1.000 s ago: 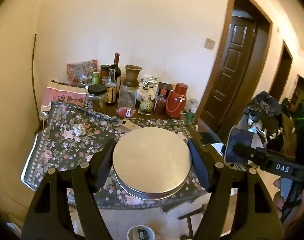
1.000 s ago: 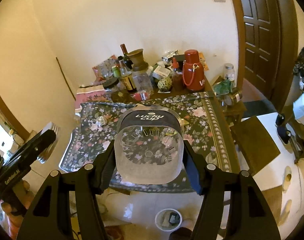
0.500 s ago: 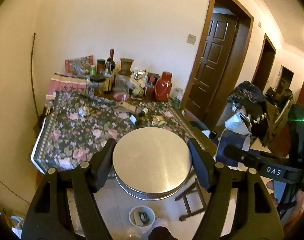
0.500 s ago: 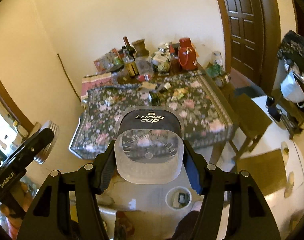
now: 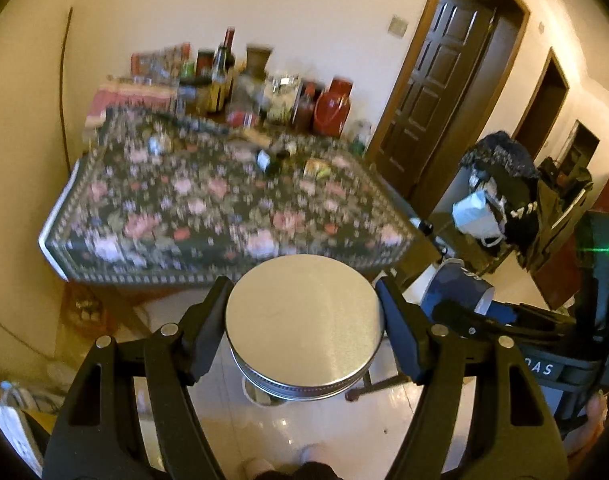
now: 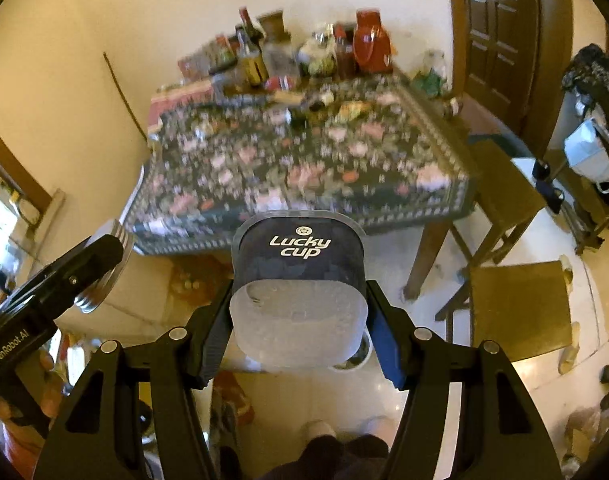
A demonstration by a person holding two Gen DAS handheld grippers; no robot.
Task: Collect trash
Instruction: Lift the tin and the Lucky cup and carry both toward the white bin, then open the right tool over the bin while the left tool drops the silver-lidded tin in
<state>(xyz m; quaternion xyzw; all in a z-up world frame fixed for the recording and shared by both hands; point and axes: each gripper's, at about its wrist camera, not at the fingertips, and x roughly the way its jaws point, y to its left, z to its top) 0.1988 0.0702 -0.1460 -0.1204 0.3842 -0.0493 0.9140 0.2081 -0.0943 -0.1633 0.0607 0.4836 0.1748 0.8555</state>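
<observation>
My left gripper (image 5: 304,292) is shut on a round silver metal tin (image 5: 304,324), its pads pressing on both sides. In the right wrist view my right gripper (image 6: 298,292) is shut on a clear plastic cup (image 6: 300,320) with a dark "Lucky cup" sleeve. Both grippers hang over the pale floor in front of the floral-cloth table (image 5: 208,208). A white bin on the floor is mostly hidden: a sliver shows under the tin (image 5: 264,398) and behind the cup (image 6: 362,350). A small dark bottle (image 5: 264,160) and a yellowish wrapper (image 5: 316,168) lie blurred on the cloth.
Bottles, jars and a red thermos (image 5: 332,106) crowd the table's far edge. Wooden stools (image 6: 520,308) stand to the right of the table. Brown doors (image 5: 436,92) and a chair piled with bags (image 5: 492,200) are further right. The person's legs (image 6: 344,452) show at the bottom.
Both grippers have drawn back from the table and sunk toward the floor with the tin and the cup still held. The table looks smaller and farther, and the bin has slid behind them.
</observation>
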